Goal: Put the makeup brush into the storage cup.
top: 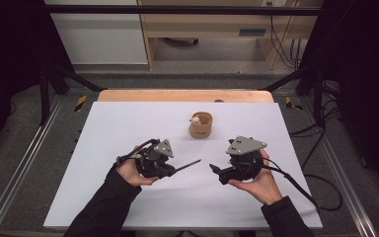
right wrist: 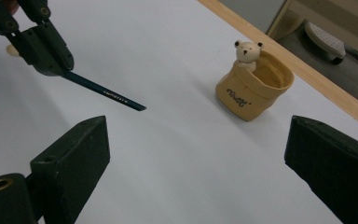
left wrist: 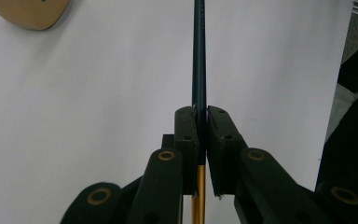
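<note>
Black left gripper, black right gripper, grey three-cornered plates, brass-ringed screws, trailing black cables, dark sleeves

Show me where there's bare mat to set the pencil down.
Free: the mat from its left edge to the left gripper, and the strip along its near edge. Tighter: between the pencil, the right gripper and the bear pot.

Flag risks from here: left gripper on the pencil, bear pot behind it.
1. The left gripper clamps the pencil near one end, so most of it sticks out unsupported; it may pivot or slip.
2. The pot is small and light-looking, with a bear figure at its rim; a misaimed tip could tip or push it.
3. The right gripper, open, sits close to the pencil tip; they could collide.
</note>
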### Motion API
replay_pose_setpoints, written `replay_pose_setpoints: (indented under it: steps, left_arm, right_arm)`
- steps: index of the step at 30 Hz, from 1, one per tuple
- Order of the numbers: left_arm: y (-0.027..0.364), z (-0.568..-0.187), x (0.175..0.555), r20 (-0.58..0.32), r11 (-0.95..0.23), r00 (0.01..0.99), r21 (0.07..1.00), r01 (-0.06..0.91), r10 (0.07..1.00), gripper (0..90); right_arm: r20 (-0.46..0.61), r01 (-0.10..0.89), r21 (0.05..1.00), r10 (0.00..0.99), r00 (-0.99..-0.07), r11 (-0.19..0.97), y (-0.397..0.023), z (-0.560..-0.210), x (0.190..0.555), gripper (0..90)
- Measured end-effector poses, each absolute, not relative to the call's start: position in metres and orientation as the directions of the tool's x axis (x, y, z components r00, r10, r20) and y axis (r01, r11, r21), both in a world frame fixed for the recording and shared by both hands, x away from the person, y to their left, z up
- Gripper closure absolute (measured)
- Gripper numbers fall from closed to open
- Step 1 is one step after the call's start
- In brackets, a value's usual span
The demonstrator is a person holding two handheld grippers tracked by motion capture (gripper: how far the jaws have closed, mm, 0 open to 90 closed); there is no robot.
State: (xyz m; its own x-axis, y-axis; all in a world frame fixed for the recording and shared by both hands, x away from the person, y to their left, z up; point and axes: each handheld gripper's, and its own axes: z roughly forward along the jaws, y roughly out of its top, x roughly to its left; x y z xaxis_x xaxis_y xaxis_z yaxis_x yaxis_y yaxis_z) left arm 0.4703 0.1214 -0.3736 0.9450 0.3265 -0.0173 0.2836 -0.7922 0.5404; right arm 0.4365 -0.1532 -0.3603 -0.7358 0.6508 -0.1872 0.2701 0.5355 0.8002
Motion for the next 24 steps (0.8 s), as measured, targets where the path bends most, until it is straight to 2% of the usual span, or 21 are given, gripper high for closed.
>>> replay_pose_setpoints:
  steps: [19,24]
  left_arm:
    - [0.106,-0.378,0.471,-0.041,-0.826,0.957,0.494,0.27,0.288,83.1]
    - [0.102,-0.379,0.47,-0.053,-0.831,0.958,0.485,0.27,0.281,83.1]
  right_arm:
    - [-0.222,0.246,0.686,0.519,-0.825,0.685,-0.126,-0.376,0.433,11.8]
    - [-0.265,0.2,0.651,0.466,-0.844,0.732,-0.119,-0.376,0.429,14.6]
